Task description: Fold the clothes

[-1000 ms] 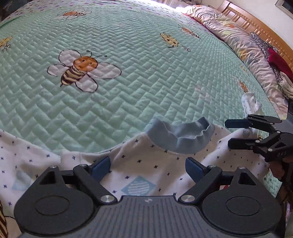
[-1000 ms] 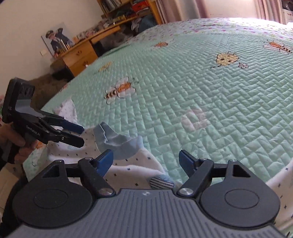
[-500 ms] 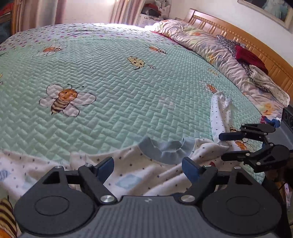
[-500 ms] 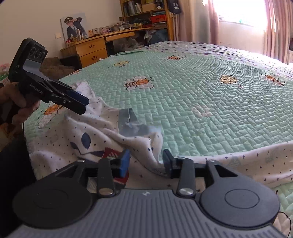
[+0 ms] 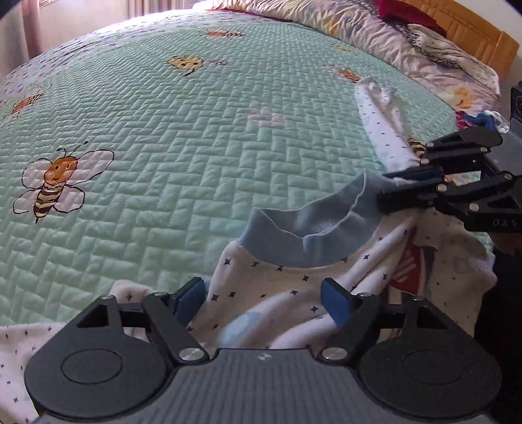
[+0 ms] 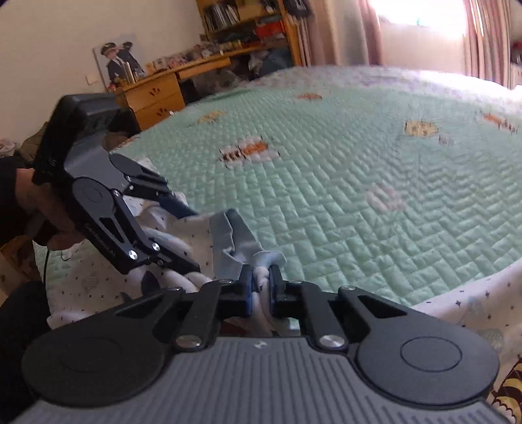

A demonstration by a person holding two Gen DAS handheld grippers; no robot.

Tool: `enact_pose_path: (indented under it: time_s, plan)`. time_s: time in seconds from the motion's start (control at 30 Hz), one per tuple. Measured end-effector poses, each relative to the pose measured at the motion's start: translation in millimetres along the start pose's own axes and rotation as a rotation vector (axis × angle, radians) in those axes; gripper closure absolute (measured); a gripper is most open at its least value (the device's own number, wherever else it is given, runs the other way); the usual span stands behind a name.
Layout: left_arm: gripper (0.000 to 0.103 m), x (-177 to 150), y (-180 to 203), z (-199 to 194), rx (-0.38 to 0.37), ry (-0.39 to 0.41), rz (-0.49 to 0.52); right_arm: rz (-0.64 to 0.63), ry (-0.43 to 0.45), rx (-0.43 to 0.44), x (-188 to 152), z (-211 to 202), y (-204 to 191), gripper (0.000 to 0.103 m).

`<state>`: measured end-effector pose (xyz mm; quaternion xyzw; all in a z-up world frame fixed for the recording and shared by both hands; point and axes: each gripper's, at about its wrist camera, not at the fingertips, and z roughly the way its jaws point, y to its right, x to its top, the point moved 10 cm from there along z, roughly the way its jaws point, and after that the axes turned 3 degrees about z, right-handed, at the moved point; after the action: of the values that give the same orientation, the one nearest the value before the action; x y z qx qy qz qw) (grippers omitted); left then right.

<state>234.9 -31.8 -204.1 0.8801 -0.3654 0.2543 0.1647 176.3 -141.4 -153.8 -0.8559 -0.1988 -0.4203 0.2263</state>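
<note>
A white shirt [image 5: 287, 280] with small dark stars and a blue collar [image 5: 310, 234] lies crumpled at the near edge of the mint-green bee quilt [image 5: 195, 130]. My left gripper [image 5: 262, 296] straddles a fold of the shirt below the collar; its jaws are closing and the pads do not press the cloth. In the right wrist view, my right gripper [image 6: 261, 283] is closing with both pads pinching a bunch of the shirt [image 6: 192, 238] beside the collar [image 6: 225, 234]. The right gripper [image 5: 388, 189] appears at the collar's right end, and the left gripper [image 6: 192, 239] over the shirt.
A rumpled duvet with clothes [image 5: 407, 42] lies along the wooden headboard [image 5: 483, 39]. A wooden desk [image 6: 156, 94] and bookshelf [image 6: 248, 19] stand beyond the quilt [image 6: 359, 195]. A person's hand [image 6: 42, 208] holds the left gripper. One sleeve [image 5: 381, 124] stretches across the quilt.
The right gripper's jaws have come together on the cloth beside the collar, pulling it up. The left gripper's jaws have narrowed and the hand has rolled and shifted over the shirt.
</note>
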Motion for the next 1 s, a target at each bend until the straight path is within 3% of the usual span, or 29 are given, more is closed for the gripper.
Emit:
enact_pose_path:
  time_s: [0.1, 0.23, 0.33, 0.4, 0.47, 0.6, 0.77, 0.8, 0.87, 0.9, 0.93, 1.0]
  plan:
    - [0.038, 1, 17, -17, -0.002, 0.066, 0.038, -0.152, 0.106, -0.034, 8, -28, -26, 0.094]
    - [0.042, 8, 24, -27, 0.014, 0.101, 0.060, -0.251, 0.116, -0.065, 13, -36, -41, 0.094]
    - [0.059, 10, 25, -34, 0.018, 0.131, 0.051, -0.241, 0.130, -0.091, 21, -41, -38, 0.094]
    - [0.079, 12, 23, -38, 0.045, 0.147, 0.051, -0.234, 0.144, -0.104, 28, -46, -36, 0.094]
    - [0.087, 16, 19, -42, 0.072, 0.170, 0.050, -0.247, 0.159, -0.125, 35, -49, -34, 0.094]
    - [0.091, 23, 18, -58, 0.069, 0.241, 0.007, -0.230, 0.207, -0.159, 50, -58, -28, 0.094]
    - [0.092, 14, 33, -84, 0.075, 0.324, -0.009, -0.176, 0.264, -0.150, 43, -78, -32, 0.094]
    - [0.092, 11, 35, -88, 0.075, 0.335, -0.016, -0.168, 0.247, -0.141, 38, -78, -32, 0.094]
    - [0.092, -2, 37, -86, 0.075, 0.327, -0.038, -0.166, 0.126, -0.118, 19, -63, -29, 0.094]
    - [0.092, -9, 39, -83, 0.076, 0.320, -0.050, -0.180, 0.098, -0.151, 12, -57, -25, 0.094]
    - [0.092, -17, 40, -81, 0.076, 0.312, -0.062, -0.189, 0.091, -0.182, 7, -55, -24, 0.094]
    - [0.093, -35, 49, -77, 0.071, 0.300, -0.069, -0.181, 0.100, -0.155, 2, -58, -33, 0.094]
